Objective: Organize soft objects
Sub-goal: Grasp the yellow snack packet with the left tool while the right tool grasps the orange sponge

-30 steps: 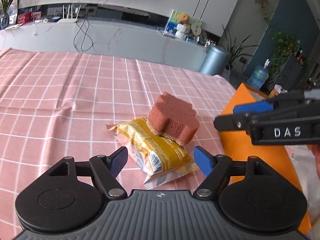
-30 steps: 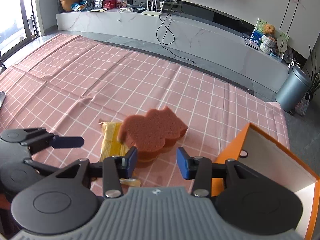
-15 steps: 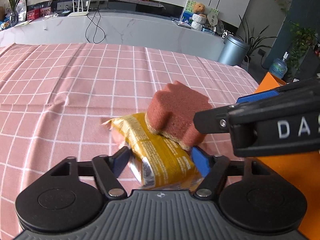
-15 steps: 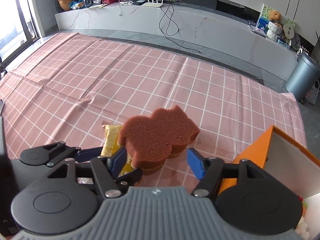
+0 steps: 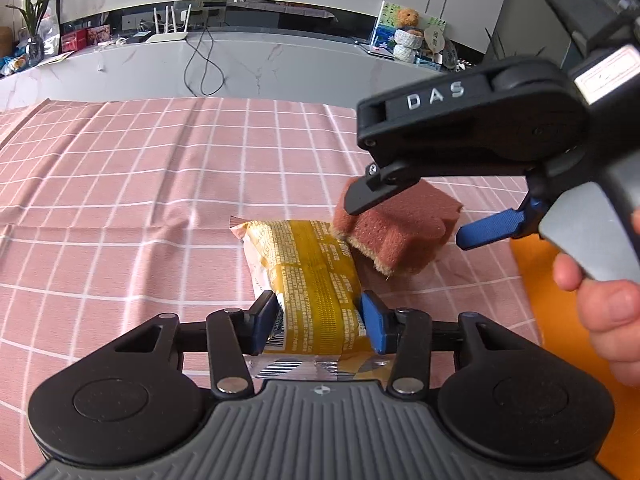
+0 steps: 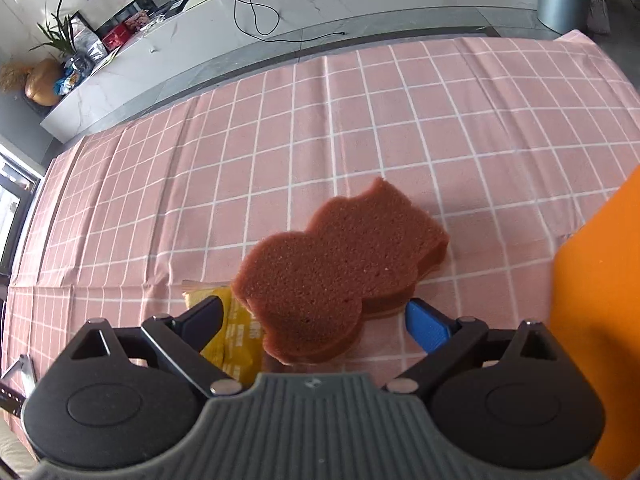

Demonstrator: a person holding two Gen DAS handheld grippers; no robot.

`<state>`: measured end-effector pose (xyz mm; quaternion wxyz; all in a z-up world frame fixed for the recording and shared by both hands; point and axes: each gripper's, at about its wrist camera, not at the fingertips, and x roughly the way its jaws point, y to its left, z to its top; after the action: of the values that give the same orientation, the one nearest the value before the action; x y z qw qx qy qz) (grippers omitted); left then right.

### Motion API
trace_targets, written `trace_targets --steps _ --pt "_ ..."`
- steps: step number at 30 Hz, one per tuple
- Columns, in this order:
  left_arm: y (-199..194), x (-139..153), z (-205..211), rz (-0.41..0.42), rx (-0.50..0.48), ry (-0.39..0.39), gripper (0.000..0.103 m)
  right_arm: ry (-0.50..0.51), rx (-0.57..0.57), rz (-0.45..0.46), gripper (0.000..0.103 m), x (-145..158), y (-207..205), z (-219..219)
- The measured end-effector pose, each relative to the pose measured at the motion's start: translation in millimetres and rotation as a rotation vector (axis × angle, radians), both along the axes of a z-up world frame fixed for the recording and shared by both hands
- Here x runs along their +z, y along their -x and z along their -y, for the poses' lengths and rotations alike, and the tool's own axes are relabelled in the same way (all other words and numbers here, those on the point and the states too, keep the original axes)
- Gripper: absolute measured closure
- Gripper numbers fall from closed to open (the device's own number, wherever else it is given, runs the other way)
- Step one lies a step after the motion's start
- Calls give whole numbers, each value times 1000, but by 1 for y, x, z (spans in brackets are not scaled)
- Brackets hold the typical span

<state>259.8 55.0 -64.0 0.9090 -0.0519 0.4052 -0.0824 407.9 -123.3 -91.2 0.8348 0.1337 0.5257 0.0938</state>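
Left wrist view showed the left gripper (image 5: 318,322), its jaws just closing, pinching the yellow packet (image 5: 312,280) on the tabletop (image 5: 120,200). The right gripper (image 6: 316,316), jaws opening wide, straddled the brown sponge (image 6: 340,276) without contact. Lifting the sponge first would probably free the packet. "DAS" was readable.

Bright daylight, sharp, fisheye-warped edges

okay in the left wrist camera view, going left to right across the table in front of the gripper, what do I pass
Bare pink checked tablecloth → yellow snack packet, its near end between the left gripper pads → brown sponge, leaning on the packet → the right gripper's blue fingertip → orange box.
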Motion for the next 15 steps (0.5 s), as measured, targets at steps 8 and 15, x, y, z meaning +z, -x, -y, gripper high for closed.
trace_targets --steps 8,15 --pt "-2 1 -27 -1 64 -10 51 3 49 -18 59 -16 2 -8" --pt "9 2 -37 -7 73 -4 51 78 200 59 65 -2 32 -20"
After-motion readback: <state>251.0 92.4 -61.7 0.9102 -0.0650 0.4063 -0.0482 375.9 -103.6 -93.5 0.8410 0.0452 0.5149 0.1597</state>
